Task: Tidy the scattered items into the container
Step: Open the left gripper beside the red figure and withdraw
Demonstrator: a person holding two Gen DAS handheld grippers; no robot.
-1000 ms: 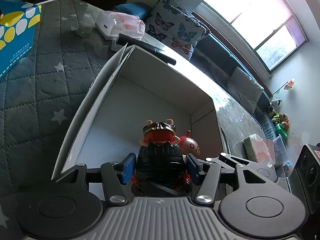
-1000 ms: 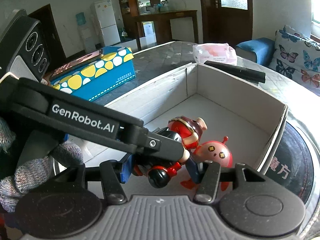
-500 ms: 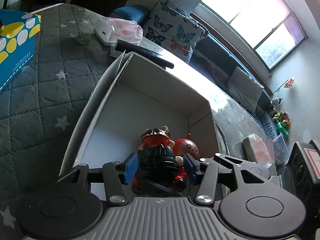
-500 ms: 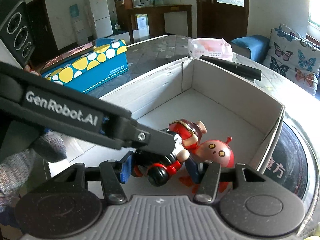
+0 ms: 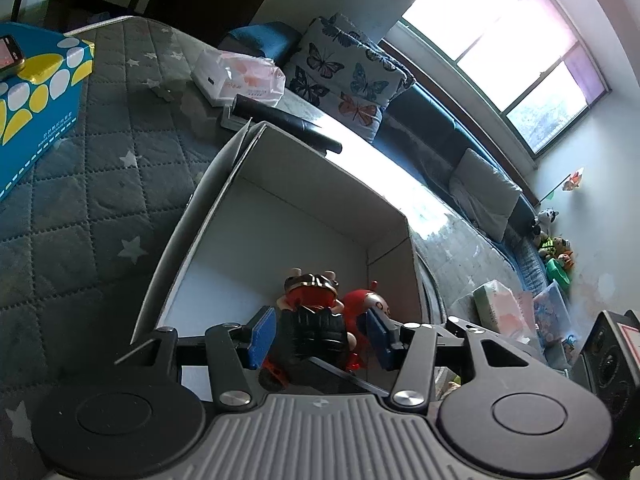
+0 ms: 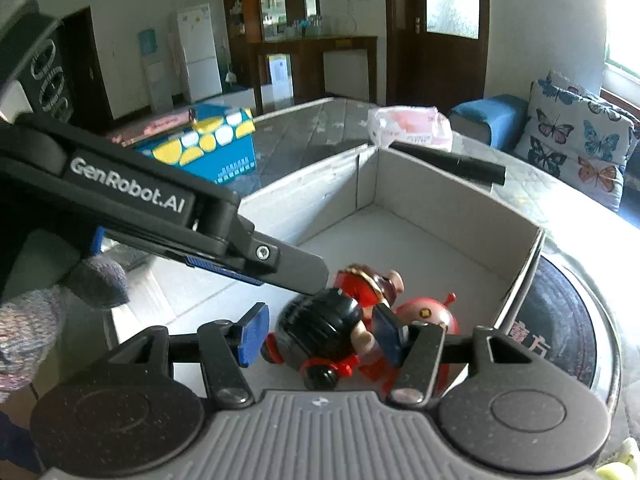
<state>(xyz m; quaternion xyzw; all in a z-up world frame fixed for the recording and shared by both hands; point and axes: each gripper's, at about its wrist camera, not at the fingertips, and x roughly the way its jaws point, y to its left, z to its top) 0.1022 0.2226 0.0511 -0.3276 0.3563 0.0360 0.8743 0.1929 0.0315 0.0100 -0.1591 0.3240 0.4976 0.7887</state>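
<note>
Left fingers: your left gripper (image 5: 318, 334) stands apart around the black-haired toy figure (image 5: 314, 334), pads clear of it.
Right fingers: your right gripper (image 6: 320, 334) is opening, same figure between the pads.
Toy: lying inside the white box (image 5: 200, 216), touching the red round toy (image 6: 430, 318).
Around: quilted table (image 5: 80, 184).

left gripper (image 5: 320, 336) hangs over the near end of the open white cardboard box (image 5: 304, 184), blue pads spread with a gap on either side of the black-haired toy figure in red (image 5: 314, 328) between them. round red toy with a pale face (image 5: 370, 304) lies just beyond the right pad.
</note>
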